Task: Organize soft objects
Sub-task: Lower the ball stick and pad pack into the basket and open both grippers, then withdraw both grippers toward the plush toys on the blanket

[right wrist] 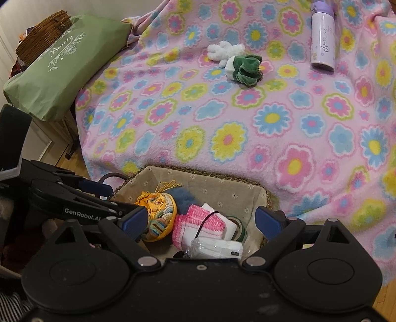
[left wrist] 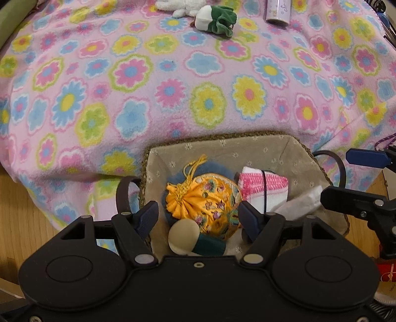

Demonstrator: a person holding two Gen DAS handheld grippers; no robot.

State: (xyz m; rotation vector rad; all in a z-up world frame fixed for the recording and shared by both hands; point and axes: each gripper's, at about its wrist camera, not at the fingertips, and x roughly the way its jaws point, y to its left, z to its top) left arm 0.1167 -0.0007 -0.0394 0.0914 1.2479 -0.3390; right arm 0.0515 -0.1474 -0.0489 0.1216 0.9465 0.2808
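A woven basket (left wrist: 247,138) (right wrist: 205,172) with a beige flowered lining stands at the blanket's near edge. In it lie a yellow embroidered pouch (left wrist: 208,198) (right wrist: 160,215) on a blue fuzzy thing (left wrist: 173,173), a pink-and-white cloth (left wrist: 262,185) (right wrist: 200,223) and a tissue pack (right wrist: 217,247). My left gripper (left wrist: 198,219) (right wrist: 121,199) hovers over the pouch, pads either side of it, a small gap on the left. My right gripper (right wrist: 201,221) (left wrist: 334,175) stands wide open above the cloth and tissue pack. A green-and-white plush (left wrist: 215,18) (right wrist: 245,67) and a white plush (right wrist: 225,50) lie far back.
A flowered pink blanket (left wrist: 173,86) (right wrist: 247,123) covers the surface. A lilac bottle (right wrist: 323,39) (left wrist: 278,11) lies at the back right. A green bag (right wrist: 61,67) and a wicker basket (right wrist: 42,34) sit at the far left. A cream-and-teal item (left wrist: 184,237) and a green tape roll (right wrist: 237,228) lie in the basket.
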